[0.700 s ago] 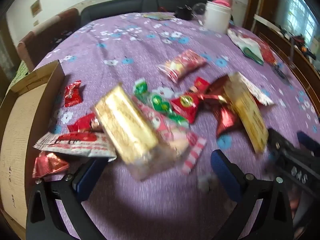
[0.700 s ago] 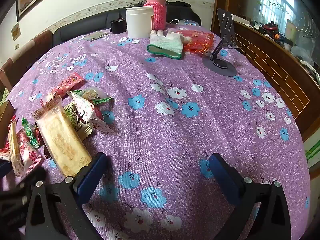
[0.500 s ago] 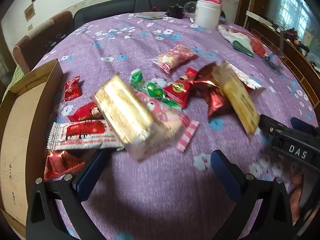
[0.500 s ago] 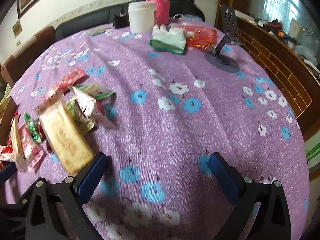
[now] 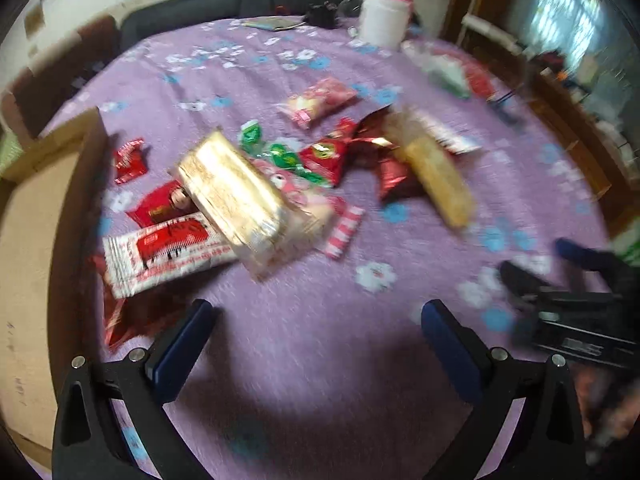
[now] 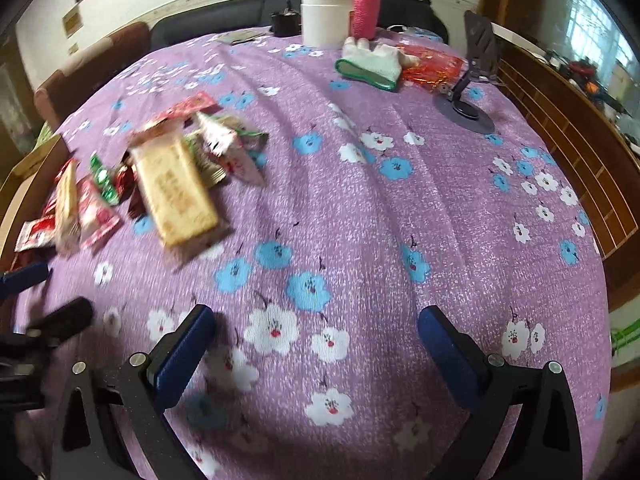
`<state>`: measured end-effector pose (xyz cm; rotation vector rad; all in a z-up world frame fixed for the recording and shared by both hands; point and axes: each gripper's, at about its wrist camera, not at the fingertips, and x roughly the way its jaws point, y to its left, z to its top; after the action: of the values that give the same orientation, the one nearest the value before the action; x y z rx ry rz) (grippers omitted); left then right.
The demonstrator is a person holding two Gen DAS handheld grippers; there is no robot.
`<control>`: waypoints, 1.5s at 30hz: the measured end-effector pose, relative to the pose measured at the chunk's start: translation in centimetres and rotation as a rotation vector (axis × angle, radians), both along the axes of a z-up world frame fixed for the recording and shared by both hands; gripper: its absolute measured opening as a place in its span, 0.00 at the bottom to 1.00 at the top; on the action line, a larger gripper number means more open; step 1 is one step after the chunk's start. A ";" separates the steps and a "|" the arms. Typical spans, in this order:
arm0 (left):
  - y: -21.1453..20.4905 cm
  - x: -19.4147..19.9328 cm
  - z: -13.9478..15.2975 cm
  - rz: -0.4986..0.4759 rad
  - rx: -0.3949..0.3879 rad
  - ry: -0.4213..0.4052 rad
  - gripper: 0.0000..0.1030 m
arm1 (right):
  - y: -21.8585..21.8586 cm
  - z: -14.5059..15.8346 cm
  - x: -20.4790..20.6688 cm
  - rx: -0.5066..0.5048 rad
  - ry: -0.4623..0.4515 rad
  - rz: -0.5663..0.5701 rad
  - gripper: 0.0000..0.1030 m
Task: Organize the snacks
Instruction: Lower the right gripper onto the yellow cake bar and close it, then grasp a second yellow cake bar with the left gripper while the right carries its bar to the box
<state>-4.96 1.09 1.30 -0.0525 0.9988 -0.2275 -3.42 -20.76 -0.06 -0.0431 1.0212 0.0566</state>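
Note:
Several wrapped snacks lie in a heap on the purple flowered tablecloth point(image 5: 280, 360). A gold bar packet point(image 5: 232, 192) tops the heap, with a white-and-red packet point(image 5: 168, 252) to its left and a yellow cracker packet point(image 5: 436, 180) to the right. My left gripper point(image 5: 316, 344) hangs open over bare cloth, short of the heap. In the right wrist view the yellow cracker packet point(image 6: 172, 188) lies at the left, and my right gripper point(image 6: 316, 344) stands open above flowered cloth with nothing between its fingers. The right gripper point(image 5: 568, 308) shows blurred at the left view's right edge.
An open cardboard box point(image 5: 36, 240) sits at the table's left edge. At the far side stand a white jar point(image 6: 326, 20), a pink-sleeved bottle point(image 6: 362, 8), a white-green glove point(image 6: 370, 64), a red bag point(image 6: 432, 68) and a grey phone stand point(image 6: 468, 92). Chairs ring the table.
Both grippers have drawn back toward the table's near side, so the snack heap sits farther from the fingers. Both stay open and empty.

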 end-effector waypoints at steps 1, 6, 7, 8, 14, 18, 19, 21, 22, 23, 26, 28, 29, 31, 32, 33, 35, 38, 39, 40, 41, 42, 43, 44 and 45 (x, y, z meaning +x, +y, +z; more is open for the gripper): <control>0.3 -0.8 0.6 -0.010 -0.037 -0.038 1.00 | 0.0 0.0 -0.1 0.001 0.002 0.010 0.99; 3.1 -5.1 5.0 -0.021 -0.074 -0.314 1.00 | 0.1 0.0 -1.3 -0.004 -0.016 0.030 0.99; 4.0 -5.6 5.5 -0.015 -0.097 -0.354 1.00 | 0.1 0.0 -1.3 -0.004 -0.009 0.036 0.99; 5.0 -5.8 6.1 -0.004 -0.125 -0.365 1.00 | 0.1 0.0 -1.2 -0.002 0.005 0.043 0.99; 10.5 -5.6 7.7 0.109 -0.147 -0.258 1.00 | 0.0 0.1 -1.0 -0.007 0.044 0.081 0.99; 12.9 -4.6 7.7 0.145 -0.183 -0.237 1.00 | -0.1 1.0 0.1 0.045 0.079 0.057 0.96; 13.1 -4.4 7.6 0.149 -0.198 -0.227 1.00 | 0.2 1.6 0.1 0.092 0.046 0.079 0.96; 13.0 -4.0 7.1 0.143 -0.234 -0.201 1.00 | 1.4 2.8 0.6 0.174 -0.008 0.134 0.96; 12.9 -3.8 6.9 0.137 -0.257 -0.183 0.99 | 2.1 3.2 0.9 0.197 -0.027 0.158 0.96; 12.6 -3.4 6.7 0.123 -0.279 -0.163 0.96 | 3.1 3.6 1.5 0.206 -0.049 0.185 0.96; 11.7 -2.1 6.2 0.094 -0.309 -0.101 0.69 | 5.9 3.6 3.4 0.152 -0.104 0.221 0.92; 11.1 -1.3 6.0 0.086 -0.340 -0.060 0.66 | 7.1 3.3 4.6 0.137 -0.100 0.236 0.80; 10.9 -0.9 5.9 0.087 -0.353 -0.050 0.66 | 7.6 2.9 5.3 0.139 -0.089 0.238 0.76; 10.3 0.0 5.8 0.083 -0.378 -0.028 0.66 | 7.7 2.3 6.0 0.155 -0.076 0.243 0.72; 9.9 0.6 5.8 0.075 -0.383 -0.021 0.66 | 7.8 2.0 6.5 0.157 -0.075 0.238 0.64; 9.7 1.0 5.6 0.069 -0.380 -0.016 0.66 | 7.8 1.7 6.7 0.162 -0.072 0.236 0.51; 8.7 2.4 5.0 0.066 -0.347 0.004 0.66 | 7.4 1.2 6.9 0.236 -0.066 0.239 0.42; 7.4 4.5 3.7 0.065 -0.326 0.049 0.66 | 6.3 1.1 6.6 0.276 -0.078 0.220 0.41; 7.1 5.0 3.3 0.067 -0.318 0.058 0.66 | 6.1 1.0 6.6 0.285 -0.079 0.217 0.41; 6.7 5.5 3.0 0.071 -0.302 0.061 0.66 | 5.9 1.1 6.5 0.288 -0.080 0.216 0.41; 6.1 6.2 2.7 0.076 -0.278 0.064 0.65 | 5.9 1.1 6.4 0.291 -0.082 0.214 0.41; 5.8 6.6 2.3 0.078 -0.264 0.069 0.65 | 5.8 1.1 6.4 0.296 -0.082 0.212 0.41; 5.6 7.0 2.1 0.078 -0.258 0.073 0.65 | 5.8 1.1 6.4 0.295 -0.083 0.210 0.41; 5.2 7.5 1.8 0.075 -0.247 0.078 0.65 | 5.8 1.1 6.4 0.298 -0.084 0.211 0.41; 4.9 7.8 1.5 0.072 -0.238 0.083 0.65 | 5.7 1.1 6.3 0.302 -0.084 0.211 0.41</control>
<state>2.84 6.02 2.82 -0.3164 1.0462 -0.2790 2.90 -15.02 1.04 0.1215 0.9118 0.3979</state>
